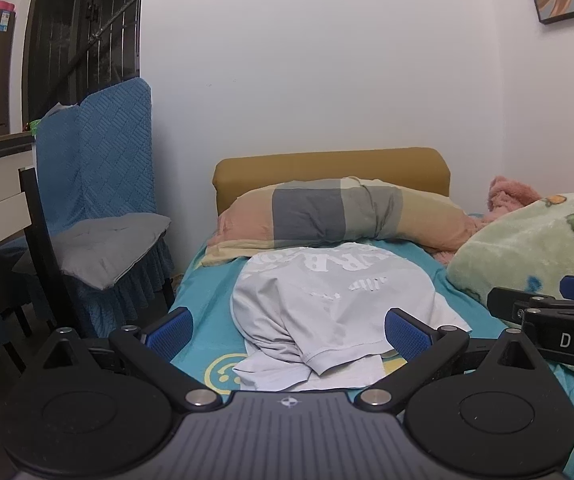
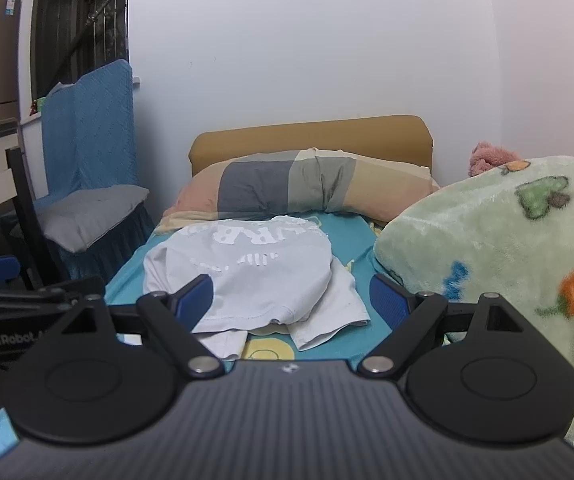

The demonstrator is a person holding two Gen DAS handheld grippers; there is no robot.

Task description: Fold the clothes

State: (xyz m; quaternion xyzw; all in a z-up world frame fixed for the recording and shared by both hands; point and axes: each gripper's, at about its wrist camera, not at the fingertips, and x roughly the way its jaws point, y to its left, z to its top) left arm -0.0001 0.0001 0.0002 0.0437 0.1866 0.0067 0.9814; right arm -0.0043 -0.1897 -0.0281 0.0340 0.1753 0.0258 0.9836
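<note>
A pale grey T-shirt (image 1: 327, 304) with white lettering lies partly folded on the teal bed sheet (image 1: 207, 292), its sleeves sticking out at the near end. It also shows in the right wrist view (image 2: 247, 272). My left gripper (image 1: 289, 330) is open and empty, hovering just short of the shirt's near edge. My right gripper (image 2: 291, 298) is open and empty, also just short of the shirt's near hem. The right gripper's body shows at the right of the left wrist view (image 1: 547, 316). The left gripper's body shows at the left of the right wrist view (image 2: 27, 304).
A patchwork pillow (image 1: 339, 216) lies against the mustard headboard (image 1: 327, 168) behind the shirt. A bulky green fleece blanket (image 2: 507, 264) fills the bed's right side, with a pink plush (image 1: 511, 196) behind it. A blue-covered chair with a grey cushion (image 1: 107, 248) stands left of the bed.
</note>
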